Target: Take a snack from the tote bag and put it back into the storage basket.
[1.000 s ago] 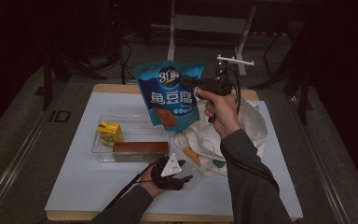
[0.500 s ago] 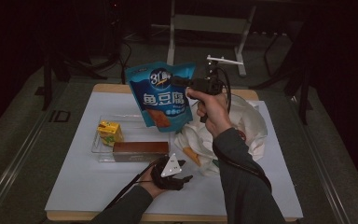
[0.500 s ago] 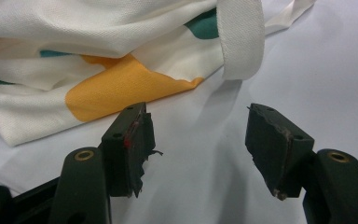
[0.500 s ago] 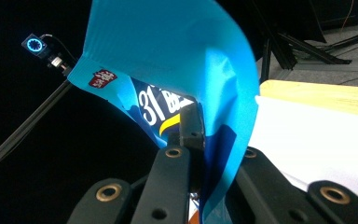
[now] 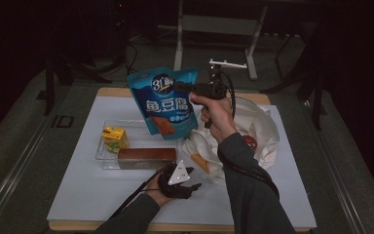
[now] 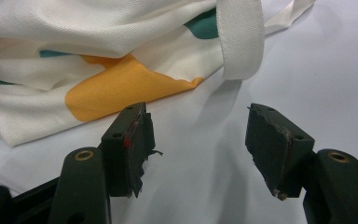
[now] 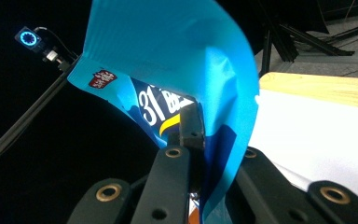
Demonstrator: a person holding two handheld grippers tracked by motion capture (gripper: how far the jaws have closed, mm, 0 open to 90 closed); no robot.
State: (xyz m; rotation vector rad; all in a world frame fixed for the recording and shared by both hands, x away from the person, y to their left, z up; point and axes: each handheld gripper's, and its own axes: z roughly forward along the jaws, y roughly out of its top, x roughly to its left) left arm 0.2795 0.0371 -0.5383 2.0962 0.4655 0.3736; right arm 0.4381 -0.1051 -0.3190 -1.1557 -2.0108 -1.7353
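Note:
A blue snack bag [image 5: 163,102] with white print hangs in the air above the table, pinched at its upper edge by my right gripper [image 5: 185,88]. In the right gripper view the jaws are closed on the bag's blue foil [image 7: 186,70]. My left gripper [image 5: 187,178] rests low on the white table sheet near the front, jaws apart with nothing between them [image 6: 198,140]. Just beyond it lies a white cloth bag [image 5: 253,131] with orange and green patches [image 6: 121,84] and a strap [image 6: 240,37].
A clear tray [image 5: 102,156] at the left holds a yellow juice carton [image 5: 115,138] and a long brown box [image 5: 146,155]. The white sheet [image 5: 78,195] covers a wooden tabletop. Dark stands and cables lie behind the table.
My right gripper has carried the blue bag leftward and slightly down. The left gripper has stayed put.

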